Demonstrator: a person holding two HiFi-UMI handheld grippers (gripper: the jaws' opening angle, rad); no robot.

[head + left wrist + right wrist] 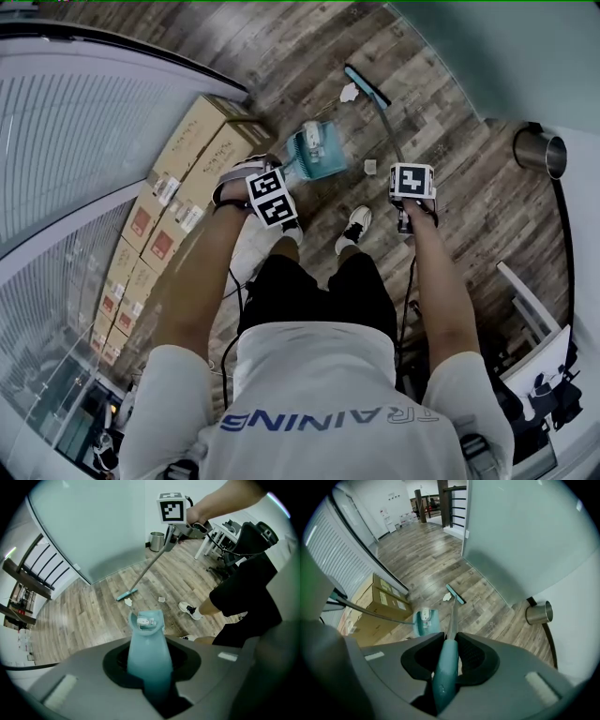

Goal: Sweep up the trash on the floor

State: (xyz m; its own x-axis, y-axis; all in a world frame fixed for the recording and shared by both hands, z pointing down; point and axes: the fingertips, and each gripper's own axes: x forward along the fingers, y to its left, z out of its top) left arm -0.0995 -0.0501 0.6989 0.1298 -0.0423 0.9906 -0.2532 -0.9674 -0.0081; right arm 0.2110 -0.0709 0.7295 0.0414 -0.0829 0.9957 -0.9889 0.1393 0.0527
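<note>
Wood-plank floor (450, 187). Cardboard boxes (178, 187) in a row, left of left hand-held gripper (274, 199). Dustpan (314, 155) just ahead of it. Broom (366, 86) head down with white scrap (349, 92), well ahead of right hand-held gripper (411, 187); small scrap (370, 167) nearer. Metal bin (541, 150) to its right.

Dustpan and broom on a floor (450, 112), in front of a standing person.
The dustpan (317, 155) sits ahead of the person's shoes (357, 223), between boxes (187, 178) on the left and the broom (367, 89) on the right. One paper scrap (349, 92) touches the broom head; a second scrap (370, 167) lies just right of the dustpan. A bin (542, 150) stands far right.
</note>
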